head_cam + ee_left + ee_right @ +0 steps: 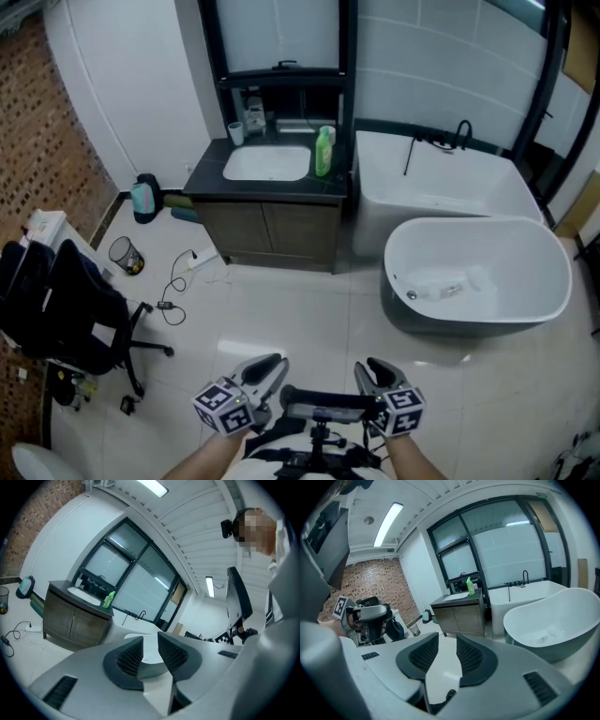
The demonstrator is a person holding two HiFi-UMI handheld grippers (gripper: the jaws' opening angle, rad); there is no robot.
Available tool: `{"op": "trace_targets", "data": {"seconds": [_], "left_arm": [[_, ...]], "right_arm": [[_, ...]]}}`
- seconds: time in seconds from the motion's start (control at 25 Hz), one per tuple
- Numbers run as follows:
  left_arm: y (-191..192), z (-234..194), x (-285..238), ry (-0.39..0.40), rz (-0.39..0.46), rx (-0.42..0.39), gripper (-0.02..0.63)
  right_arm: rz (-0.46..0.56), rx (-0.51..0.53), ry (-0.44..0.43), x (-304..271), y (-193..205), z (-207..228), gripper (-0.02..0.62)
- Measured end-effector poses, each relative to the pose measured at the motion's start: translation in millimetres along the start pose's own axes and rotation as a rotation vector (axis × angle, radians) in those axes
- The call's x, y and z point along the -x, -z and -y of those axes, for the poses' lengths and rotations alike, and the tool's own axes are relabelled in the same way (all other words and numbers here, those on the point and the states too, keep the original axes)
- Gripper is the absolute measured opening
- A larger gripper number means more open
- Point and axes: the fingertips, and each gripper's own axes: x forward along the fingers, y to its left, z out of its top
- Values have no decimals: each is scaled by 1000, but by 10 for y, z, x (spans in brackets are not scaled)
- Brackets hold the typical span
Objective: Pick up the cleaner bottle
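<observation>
Hovering nearest, well short of the vanity (pixel 267 230): left gripper (pixel 272 364), jaws nearly together, empty; right gripper (pixel 370 367), jaws slightly apart, empty. Farther: green cleaner bottle (pixel 323 152), upright on the vanity top, just right of its basin (pixel 267 164).

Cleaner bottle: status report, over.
Left hand-held gripper shut, right hand-held gripper open, both empty. Cleaner bottle upright on vanity beside sink, unreached. Floor between, nothing blocking.

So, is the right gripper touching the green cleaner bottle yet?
Apart. Head view: the cleaner bottle stands on the vanity counter, the right gripper far off over the floor.
</observation>
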Motion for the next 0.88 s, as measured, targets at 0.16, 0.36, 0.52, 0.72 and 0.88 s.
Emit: {"op": "trace_targets", "data": {"seconds": [0.16, 0.36, 0.52, 0.72, 0.88], "left_arm": [[-321, -426, -77, 17, -6, -9, 92], [-601, -827, -115, 38, -8, -22, 95], [-762, -1089, -134, 33, -6, -26, 119], [-836, -1260, -201, 40, 12, -3, 137], [-924, -1385, -354, 39, 19, 1, 137]], "right_arm": [[26, 7, 25, -404, -348, -121, 123], [45, 5, 61, -748, -653, -209, 130], [42, 27, 69, -936, -822, -269, 130], [38, 51, 60, -1167, -1002, -253, 135], [37, 58, 43, -1421, -1139, -146, 135]]}}
